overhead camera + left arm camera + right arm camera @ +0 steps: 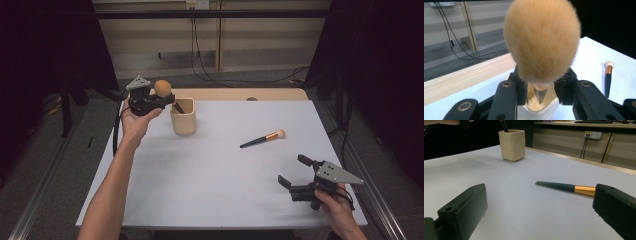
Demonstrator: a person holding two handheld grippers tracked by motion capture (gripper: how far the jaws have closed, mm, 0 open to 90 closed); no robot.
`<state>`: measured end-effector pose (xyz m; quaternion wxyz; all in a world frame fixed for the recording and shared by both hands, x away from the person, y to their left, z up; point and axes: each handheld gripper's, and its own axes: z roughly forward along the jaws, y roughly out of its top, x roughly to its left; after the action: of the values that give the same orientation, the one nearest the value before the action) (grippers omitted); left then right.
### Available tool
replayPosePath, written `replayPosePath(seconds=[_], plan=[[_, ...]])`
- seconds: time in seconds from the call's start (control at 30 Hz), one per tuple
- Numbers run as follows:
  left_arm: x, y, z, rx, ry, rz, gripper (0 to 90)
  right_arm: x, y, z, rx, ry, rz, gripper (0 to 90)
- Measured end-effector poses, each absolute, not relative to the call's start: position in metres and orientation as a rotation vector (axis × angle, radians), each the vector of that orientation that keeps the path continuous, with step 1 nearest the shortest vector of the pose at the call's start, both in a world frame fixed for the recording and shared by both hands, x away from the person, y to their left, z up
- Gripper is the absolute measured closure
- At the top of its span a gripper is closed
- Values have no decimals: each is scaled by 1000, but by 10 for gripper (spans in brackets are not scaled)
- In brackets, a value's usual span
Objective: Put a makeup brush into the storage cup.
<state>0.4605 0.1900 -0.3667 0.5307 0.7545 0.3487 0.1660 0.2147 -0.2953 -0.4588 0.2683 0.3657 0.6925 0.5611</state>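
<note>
The left gripper (167, 102) hangs over the back left part of the white worktop (210, 175), its fingers (507, 95) pinching a big brush (542, 40) just below the fluffy tan head. The head points up and the dark handle slants down into the cup (183, 122), with its pointed tip inside the mouth. In the left gripper view the cream rim of the cup sits directly under the fingers and the handle tip hangs above the cup's floor; whether it touches the wall cannot be told. In the right gripper view the same handle leans out of the cup's rim.

The cup stands upright near the worktop's back edge, close to a strip of bare wood (240, 94). It is apart from everything else on the surface.

A small brush (262, 139) lies flat near the middle right of the worktop, well apart from the cup. Its pale head points toward the back right, a copper band follows, and its dark handle points toward the front left. Nothing lies between it and the cup.

The right gripper (295, 172) is held low near the front right corner, its fingers (464, 212) spread wide with nothing between them. They point toward the small brush, which lies ahead of them, untouched.

Behind the worktop, cables (200, 60) hang down a pale wall and trail over the grey floor (240, 77); dark curtains close both sides.
</note>
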Motion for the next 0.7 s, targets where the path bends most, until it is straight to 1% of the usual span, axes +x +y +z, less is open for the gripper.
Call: replayPosePath(seconds=[0.47, 0.6, 0.63, 0.7], plan=[[461, 185, -385, 1832, 834, 404, 663, 215, -295, -459, 982, 1879, 1502, 0], [461, 185, -390, 1809, 853, 387, 649, 215, -295, -459, 983, 1879, 1507, 0], [462, 186, -390, 1799, 861, 393, 596, 215, -295, -459, 984, 1878, 1507, 0], [462, 186, -391, 1800, 884, 398, 446, 215, -295, -459, 980, 1883, 1504, 0]])
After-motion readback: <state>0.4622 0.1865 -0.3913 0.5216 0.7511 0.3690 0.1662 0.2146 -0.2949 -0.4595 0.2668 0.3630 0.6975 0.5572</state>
